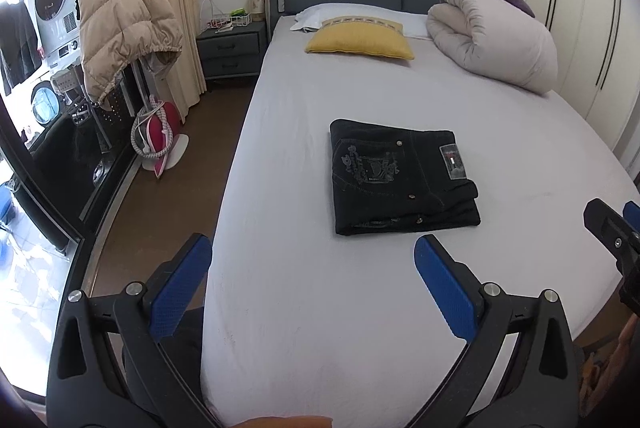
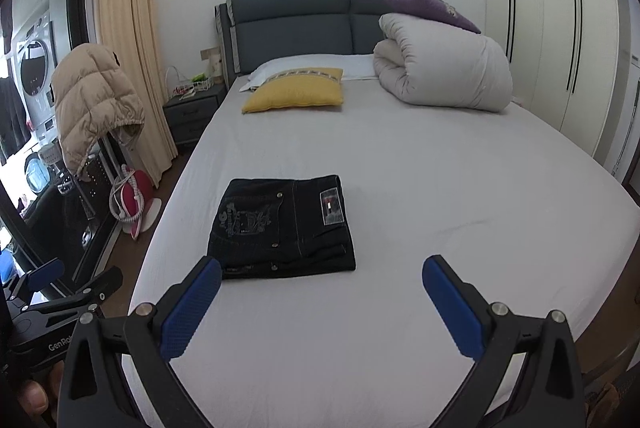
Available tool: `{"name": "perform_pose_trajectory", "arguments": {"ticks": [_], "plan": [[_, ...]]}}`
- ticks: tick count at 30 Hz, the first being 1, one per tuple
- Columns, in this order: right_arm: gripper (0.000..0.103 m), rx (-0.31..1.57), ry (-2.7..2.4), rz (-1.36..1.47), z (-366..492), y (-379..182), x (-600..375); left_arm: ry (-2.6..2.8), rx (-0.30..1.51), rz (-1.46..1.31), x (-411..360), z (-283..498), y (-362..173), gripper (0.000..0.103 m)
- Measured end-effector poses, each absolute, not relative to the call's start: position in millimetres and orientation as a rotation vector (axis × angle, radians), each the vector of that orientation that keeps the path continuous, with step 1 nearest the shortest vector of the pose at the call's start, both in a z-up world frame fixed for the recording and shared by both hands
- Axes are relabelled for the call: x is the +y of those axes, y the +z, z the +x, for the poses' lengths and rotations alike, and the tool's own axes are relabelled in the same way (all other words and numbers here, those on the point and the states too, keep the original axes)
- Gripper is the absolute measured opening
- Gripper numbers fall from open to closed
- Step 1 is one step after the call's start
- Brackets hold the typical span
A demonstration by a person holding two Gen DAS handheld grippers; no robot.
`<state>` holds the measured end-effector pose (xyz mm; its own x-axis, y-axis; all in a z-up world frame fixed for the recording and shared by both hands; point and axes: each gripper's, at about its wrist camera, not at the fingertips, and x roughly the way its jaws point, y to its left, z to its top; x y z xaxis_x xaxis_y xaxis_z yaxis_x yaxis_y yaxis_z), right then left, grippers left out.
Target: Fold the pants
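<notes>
From the left wrist, the left gripper (image 1: 312, 260) is hanging over the near end of the bed (image 1: 280, 308) with its blue pads (image 1: 182, 288) spread wide and nothing between them. The pants (image 1: 402, 177) are lying folded into a compact black square on the sheet, just beyond the gripper and well short of the yellow pillow (image 1: 360, 41). The right gripper (image 1: 616, 228) is showing at the right edge, beside the pants.

From the right wrist, the right gripper (image 2: 322, 278) is likewise gaping wide and gripping nothing. The pants (image 2: 282, 226) are sitting just beyond its left pad (image 2: 192, 308), apart from it. A rolled duvet (image 2: 444, 67) is resting far behind the pants, near the headboard (image 2: 296, 23). The left gripper (image 2: 60, 288) is showing left of the pants, off the bed.
</notes>
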<state>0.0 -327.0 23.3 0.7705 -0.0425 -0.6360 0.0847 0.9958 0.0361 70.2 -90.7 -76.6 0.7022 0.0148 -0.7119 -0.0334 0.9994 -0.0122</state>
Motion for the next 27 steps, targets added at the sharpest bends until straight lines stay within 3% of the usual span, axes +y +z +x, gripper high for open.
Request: {"name": "perform_pose_trajectory", "arguments": {"ticks": [27], "plan": [[0.103,0.757,-0.047,0.064,7.9,9.7,-329.3,0.025,0.825,-0.014,-94.2,81.7,-89.4,0.103]]}}
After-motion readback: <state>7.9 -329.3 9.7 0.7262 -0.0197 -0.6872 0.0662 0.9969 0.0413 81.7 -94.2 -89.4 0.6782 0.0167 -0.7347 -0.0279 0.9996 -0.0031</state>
